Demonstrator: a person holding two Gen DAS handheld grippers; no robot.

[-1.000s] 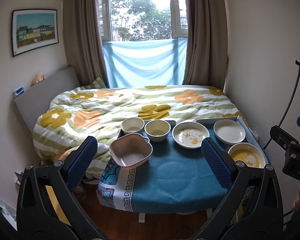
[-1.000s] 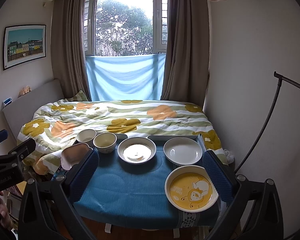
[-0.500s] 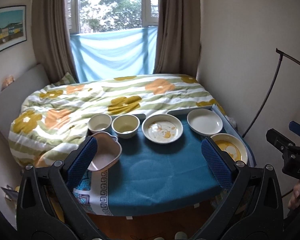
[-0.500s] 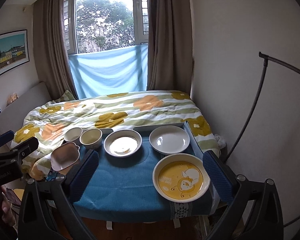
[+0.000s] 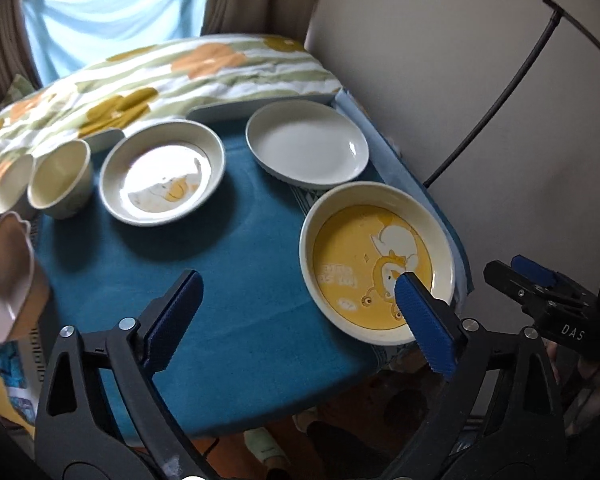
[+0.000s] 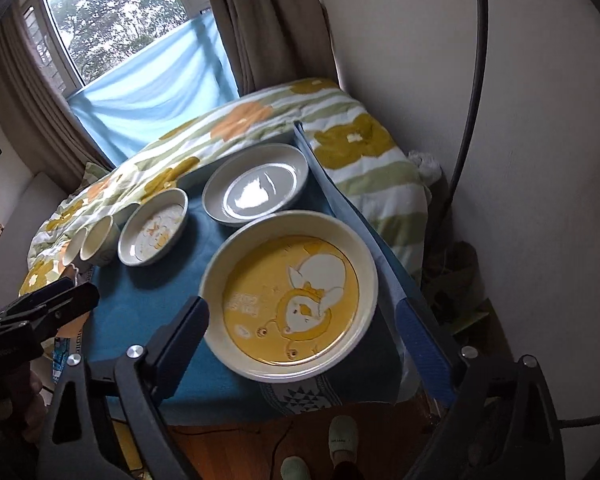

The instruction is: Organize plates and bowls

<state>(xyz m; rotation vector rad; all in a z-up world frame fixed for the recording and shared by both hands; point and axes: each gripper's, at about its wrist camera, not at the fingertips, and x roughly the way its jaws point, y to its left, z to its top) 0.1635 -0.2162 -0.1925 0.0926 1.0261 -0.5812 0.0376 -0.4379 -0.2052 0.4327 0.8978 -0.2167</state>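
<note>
The right gripper (image 6: 302,326) hangs with jaws spread wide and empty, the yellow plate (image 6: 291,300) dead ahead at twelve o'clock between them, on the counter (image 6: 148,312) near edge. The left gripper (image 5: 296,306), also released, has it at two o'clock, so the right looks nearer.

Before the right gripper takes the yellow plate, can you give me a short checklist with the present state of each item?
1. Right gripper open: ok.
2. Yellow plate lies between its fingers: ok.
3. Yellow plate is empty: ok.
4. Left gripper away from the plate: not ok, one finger overlaps its rim in the left view.
5. White plate empty, ready for stacking: ok.
6. Yellow plate fully on the table: cannot tell, it sits near the corner.
</note>
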